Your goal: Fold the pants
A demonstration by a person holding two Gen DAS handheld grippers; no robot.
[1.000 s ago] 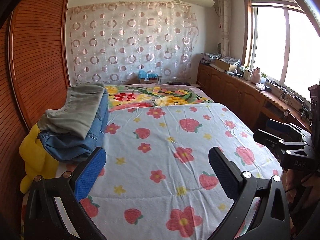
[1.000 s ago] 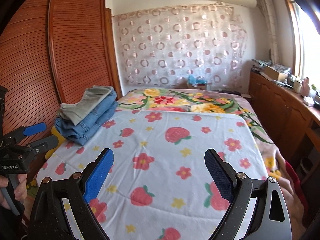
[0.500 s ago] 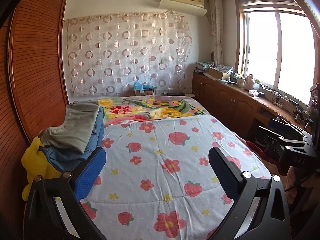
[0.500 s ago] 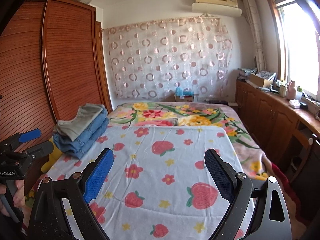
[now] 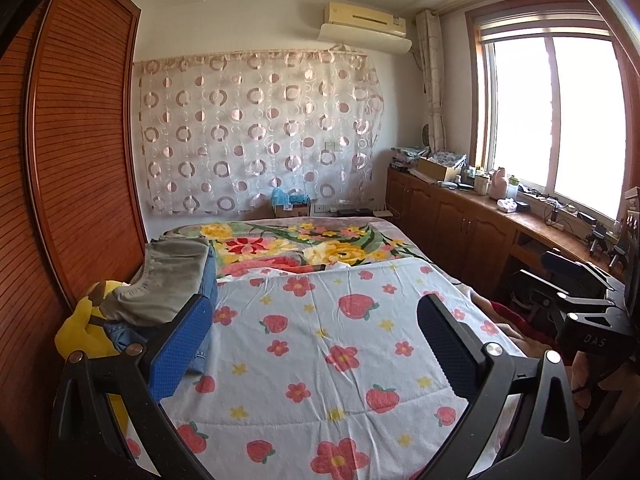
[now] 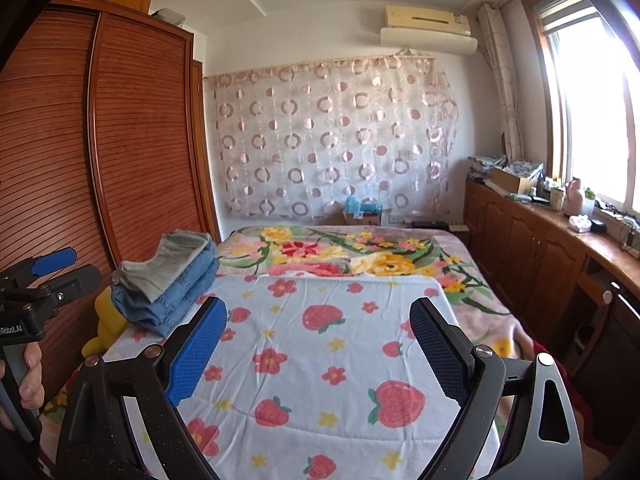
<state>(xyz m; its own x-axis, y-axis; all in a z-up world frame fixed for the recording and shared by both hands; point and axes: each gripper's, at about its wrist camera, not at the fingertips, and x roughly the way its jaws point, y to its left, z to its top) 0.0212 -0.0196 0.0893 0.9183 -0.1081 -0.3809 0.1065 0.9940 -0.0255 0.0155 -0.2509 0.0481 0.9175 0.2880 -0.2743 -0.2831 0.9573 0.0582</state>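
The bed (image 6: 472,280) fills both views, its near part covered by a white strawberry-print sheet (image 5: 340,344) that lies flat and bare in front of the cameras. A slatted wooden wardrobe (image 6: 132,136) runs along its left side, and a wooden counter (image 6: 592,248) crowded with small items sits under the window.

The pants (image 6: 172,284) are a folded stack at the bed's left edge — grey ones on top, blue denim beneath — resting partly against a yellow plush toy (image 5: 76,332). How many pairs are in the stack is hard to tell from here.

Both tools hang above the sheet, well apart from the stack. The left hand-held gripper (image 5: 316,340) has its blue-padded jaws spread wide with nothing between them; the right hand-held gripper (image 6: 318,344) is equally wide and empty. A hand (image 6: 28,380) on the left tool's handle shows at the edge of the right view.

Judging from the tidy stack, folding looks largely done, or a new pair has yet to be laid out. The risk lies at the pile: a reach that pinches several layers at once, or nudges the stack sideways, could topple it off the bed edge toward the wardrobe — the soft toy underneath gives poor support.
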